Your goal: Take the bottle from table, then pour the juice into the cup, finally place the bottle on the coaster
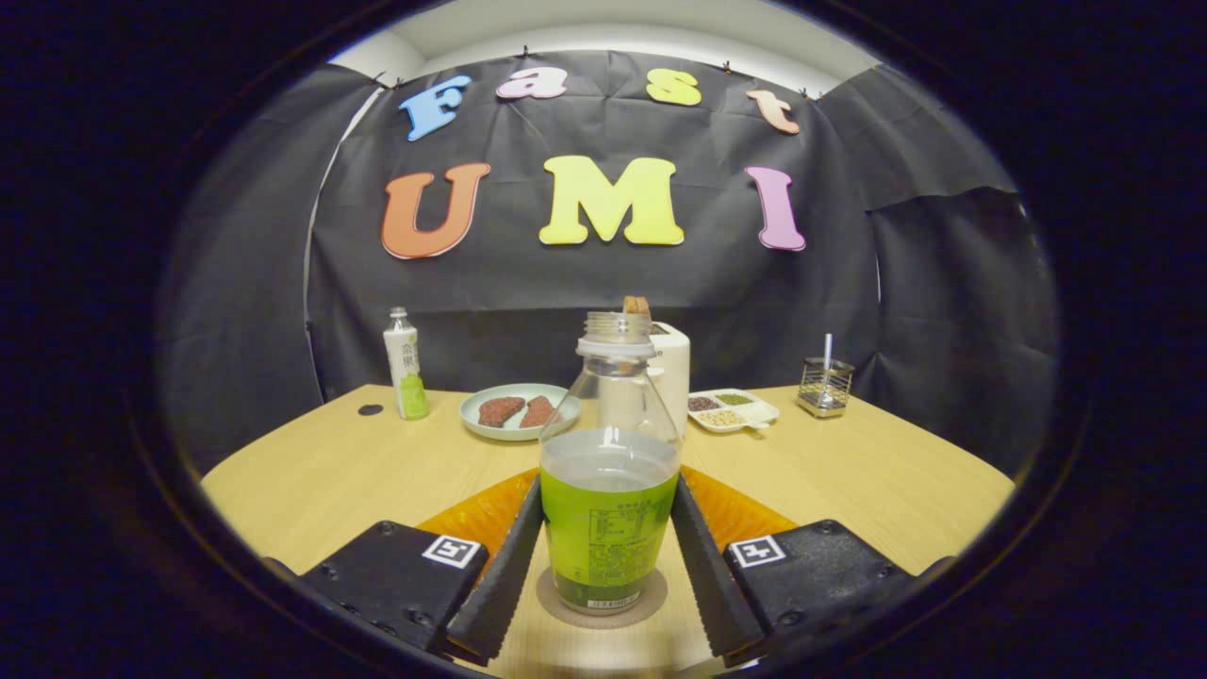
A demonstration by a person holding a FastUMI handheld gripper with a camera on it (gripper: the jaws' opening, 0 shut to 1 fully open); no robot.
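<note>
Wooden table (311, 471) w/ black cloth wall behind.

L to R at the back: small white-and-green drink bottle (405, 363), printed label too small to read; pale plate (514, 412) w/ two brown pieces; white appliance (671, 372) partly behind the main bottle; divided dish (734, 410) of grains; wire holder (825, 385).

Up front, the bottle (609, 471), cap off, green label w/ fine print that can't be made out, stands upright on the round coaster (603, 604). Gripper (609, 556) fingers flank it closely, seem to touch the sides; can't tell if pressing. Orange ribbed mat (735, 514) sits beyond them.

Looks like the last step, placing. Next prob: spread fingers, back straight out w/o tipping it.
</note>
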